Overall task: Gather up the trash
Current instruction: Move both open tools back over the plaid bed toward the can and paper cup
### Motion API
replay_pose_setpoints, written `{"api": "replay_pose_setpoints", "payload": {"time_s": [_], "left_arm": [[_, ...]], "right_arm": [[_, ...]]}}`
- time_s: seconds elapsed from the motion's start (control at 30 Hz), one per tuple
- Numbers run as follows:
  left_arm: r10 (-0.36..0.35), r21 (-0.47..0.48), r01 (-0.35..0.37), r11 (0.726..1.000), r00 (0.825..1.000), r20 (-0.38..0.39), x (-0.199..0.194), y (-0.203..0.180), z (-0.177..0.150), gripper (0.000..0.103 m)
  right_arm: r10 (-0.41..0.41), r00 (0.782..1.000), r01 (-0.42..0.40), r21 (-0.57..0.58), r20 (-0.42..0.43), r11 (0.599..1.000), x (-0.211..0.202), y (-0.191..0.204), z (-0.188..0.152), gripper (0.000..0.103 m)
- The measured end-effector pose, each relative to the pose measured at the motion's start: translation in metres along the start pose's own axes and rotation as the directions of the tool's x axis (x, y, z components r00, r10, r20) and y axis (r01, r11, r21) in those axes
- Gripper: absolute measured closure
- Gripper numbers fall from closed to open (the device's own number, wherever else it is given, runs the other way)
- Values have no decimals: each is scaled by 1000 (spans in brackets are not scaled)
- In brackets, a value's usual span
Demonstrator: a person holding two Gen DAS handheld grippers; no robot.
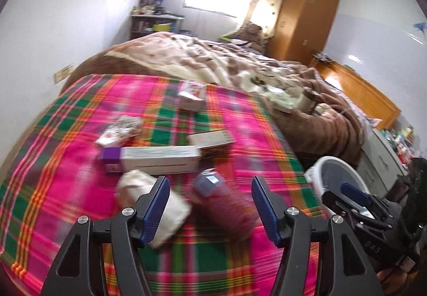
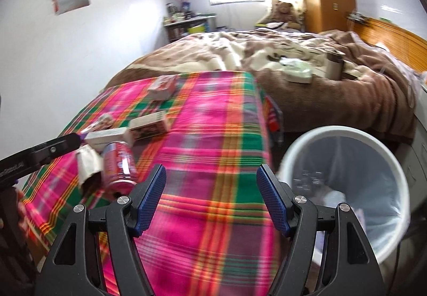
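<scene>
The left gripper (image 1: 210, 185) hangs with jaws apart and empty over a pink soda can (image 1: 222, 201) and crumpled white paper wrapper (image 1: 153, 198) on the pink-and-green plaid cloth (image 1: 66, 141); the right gripper (image 2: 210, 174), equally wide and empty, hovers nearer the white round plastic bin (image 2: 347, 133) on the right, long white cardboard boxes (image 1: 160, 158) farther off

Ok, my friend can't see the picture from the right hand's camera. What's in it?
The right gripper hangs open and empty over a pink and green plaid cloth. A white trash bin stands to its right. To its left lie a pink can, a crumpled paper bag and small boxes.
</scene>
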State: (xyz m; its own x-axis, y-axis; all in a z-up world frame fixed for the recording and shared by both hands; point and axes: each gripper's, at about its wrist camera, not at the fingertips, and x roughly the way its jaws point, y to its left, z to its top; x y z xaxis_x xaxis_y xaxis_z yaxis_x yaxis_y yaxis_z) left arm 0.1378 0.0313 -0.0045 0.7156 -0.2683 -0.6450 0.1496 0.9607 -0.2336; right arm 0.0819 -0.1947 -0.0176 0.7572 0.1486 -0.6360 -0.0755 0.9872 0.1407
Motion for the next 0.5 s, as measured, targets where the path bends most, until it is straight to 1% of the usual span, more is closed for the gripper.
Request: {"api": "replay_pose_setpoints", "payload": {"time_s": [0.13, 0.27, 0.4, 0.5], "left_arm": [[49, -44, -49, 998, 999, -4, 1, 23, -2, 40], [84, -60, -85, 995, 996, -25, 7, 42, -4, 40], [90, -88, -93, 992, 995, -34, 10, 57, -5, 40], [69, -110, -75, 991, 996, -60, 17, 66, -6, 40]], "right_arm": [[48, 999, -49, -32, -23, 998, 9, 20, -1, 31], [82, 996, -84, -69, -38, 994, 15, 39, -1, 31], [117, 991, -124, -115, -66, 986, 26, 60, 0, 31], [143, 985, -154, -118, -99, 981, 36, 69, 0, 31]]}}
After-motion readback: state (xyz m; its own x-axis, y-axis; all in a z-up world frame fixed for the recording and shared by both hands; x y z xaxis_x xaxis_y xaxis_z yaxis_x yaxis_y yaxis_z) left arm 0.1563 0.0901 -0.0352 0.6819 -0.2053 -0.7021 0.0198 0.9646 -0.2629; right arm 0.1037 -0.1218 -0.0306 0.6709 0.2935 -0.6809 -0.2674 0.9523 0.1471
